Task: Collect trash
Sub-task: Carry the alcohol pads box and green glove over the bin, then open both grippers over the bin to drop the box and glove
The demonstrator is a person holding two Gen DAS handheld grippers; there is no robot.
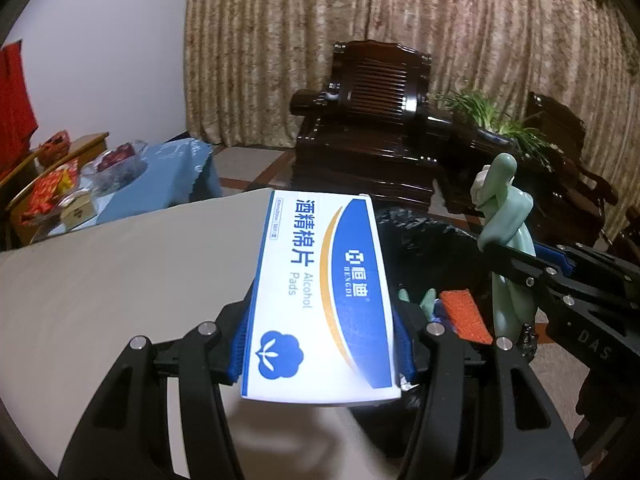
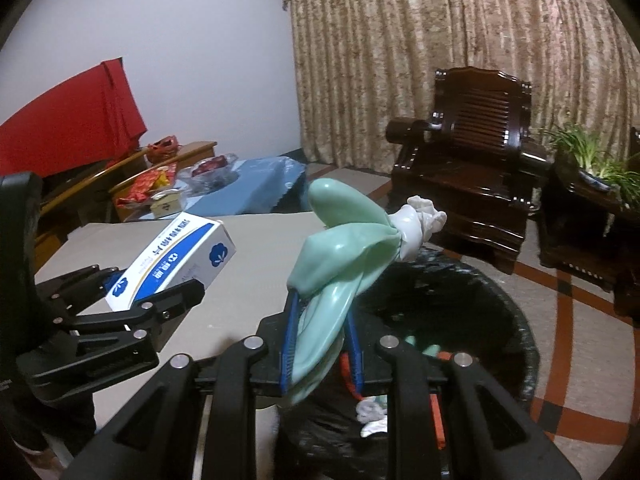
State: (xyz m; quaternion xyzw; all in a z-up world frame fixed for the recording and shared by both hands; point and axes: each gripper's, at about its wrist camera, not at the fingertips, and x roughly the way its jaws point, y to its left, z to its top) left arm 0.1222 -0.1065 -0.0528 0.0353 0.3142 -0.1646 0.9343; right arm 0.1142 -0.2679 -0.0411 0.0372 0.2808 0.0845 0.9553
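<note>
Right gripper (image 2: 322,334) clamping green glove (image 2: 340,248) (knotted white end), above black-lined bin (image 2: 500,300)

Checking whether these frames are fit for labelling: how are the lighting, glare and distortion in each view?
Left wrist view: dim and bluish, heavy fisheye bending, dark corners; the alcohol pad box print is sharp. Right wrist view: same curvature, bright glare on the wooden armchair, glove clear, bin interior murky.

surface: beige table (image 2: 256,240) — bare | floor (image 2: 580,320) — tiled, carries black-lined bin (image 2: 516,320)
</note>
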